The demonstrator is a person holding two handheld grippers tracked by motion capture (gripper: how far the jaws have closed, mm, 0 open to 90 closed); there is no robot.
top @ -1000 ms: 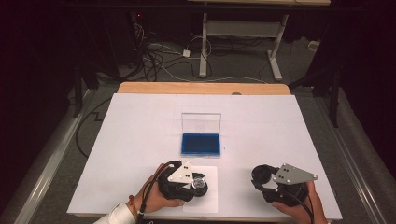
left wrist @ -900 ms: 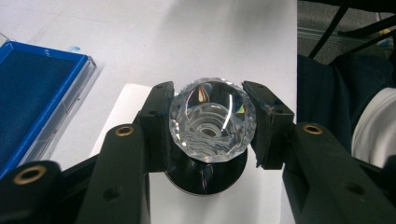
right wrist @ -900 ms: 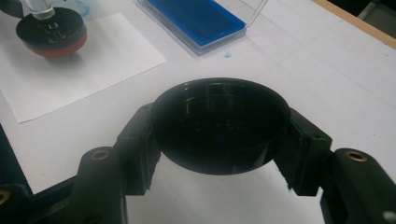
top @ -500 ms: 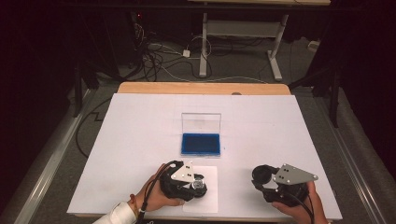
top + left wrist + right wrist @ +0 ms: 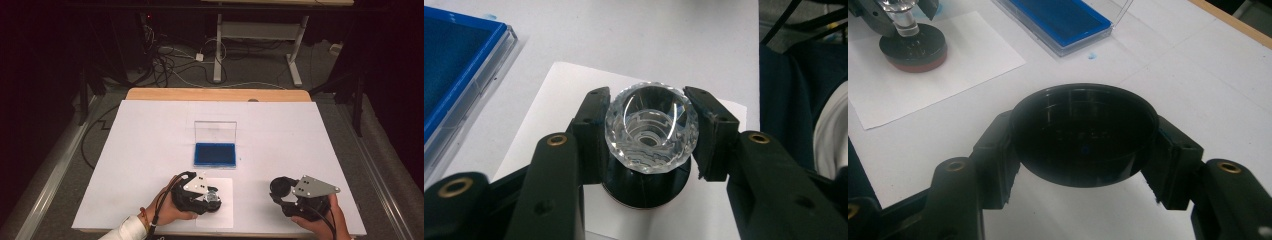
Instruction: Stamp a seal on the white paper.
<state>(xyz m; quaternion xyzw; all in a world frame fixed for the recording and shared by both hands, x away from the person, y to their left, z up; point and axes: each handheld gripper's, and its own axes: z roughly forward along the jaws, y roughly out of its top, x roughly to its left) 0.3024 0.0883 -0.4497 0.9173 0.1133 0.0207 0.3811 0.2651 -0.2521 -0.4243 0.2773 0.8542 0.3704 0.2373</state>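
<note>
The left gripper point(image 5: 212, 196) sits near the front edge of the tabletop point(image 5: 150, 150), its fingers point(image 5: 591, 130) closed on the faceted clear knob point(image 5: 651, 127) of a stamp whose round black base point(image 5: 644, 187) stands on a small white sheet of paper point(image 5: 222, 210). In the left gripper view the fingers press the knob from both sides, with the base showing below them and paper visible all around it. The sheet's near edge lies close to the tabletop's front edge, and its far edge stops short of the blue ink pad point(image 5: 215, 154), which lies near the middle of the tabletop with its clear lid point(image 5: 215, 132) standing upright at its far side. The right gripper point(image 5: 281, 190) is near the front right part of the tabletop, well apart from the left one, and its fingers point(image 5: 993, 155) are closed on a round black cap point(image 5: 1083, 135), held with its hollow side toward the camera. In the right gripper view the cap is above bare white surface, with the pad's near corner and the paper's edge both clear of it. Wide bare surface lies to the left, to the right and behind the ink pad up to the wooden strip point(image 5: 215, 94) along the far edge.
</note>
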